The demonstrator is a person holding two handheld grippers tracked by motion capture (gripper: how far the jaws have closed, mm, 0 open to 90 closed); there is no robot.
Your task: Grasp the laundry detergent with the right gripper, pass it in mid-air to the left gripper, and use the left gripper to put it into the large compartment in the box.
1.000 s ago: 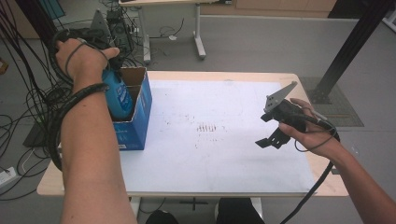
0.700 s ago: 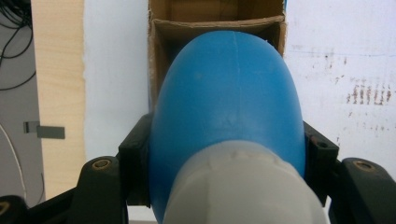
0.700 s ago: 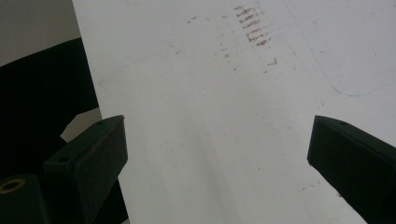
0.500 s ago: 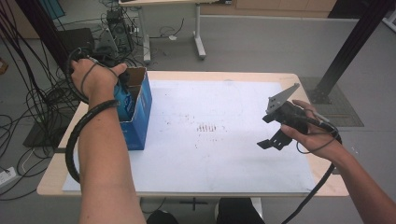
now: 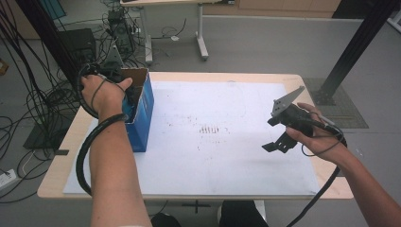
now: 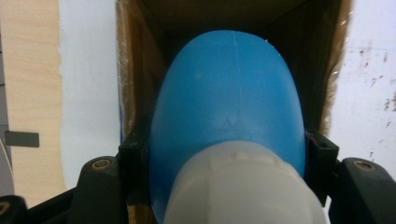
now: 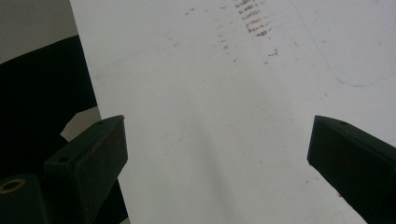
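While the surface is carrying a white sheet with small reddish marks, an open-topped blue cardboard box is standing near its left edge. Left gripper is reaching down into the box from above, jaws clenched on a blue bottle with a white cap. Bottle is sitting between the brown inner walls of the box, bottom end pointing into it, cap end toward the gripper. Right gripper is hanging over the right part of the sheet, jaws spread wide and released, nothing between them, well apart from the box.
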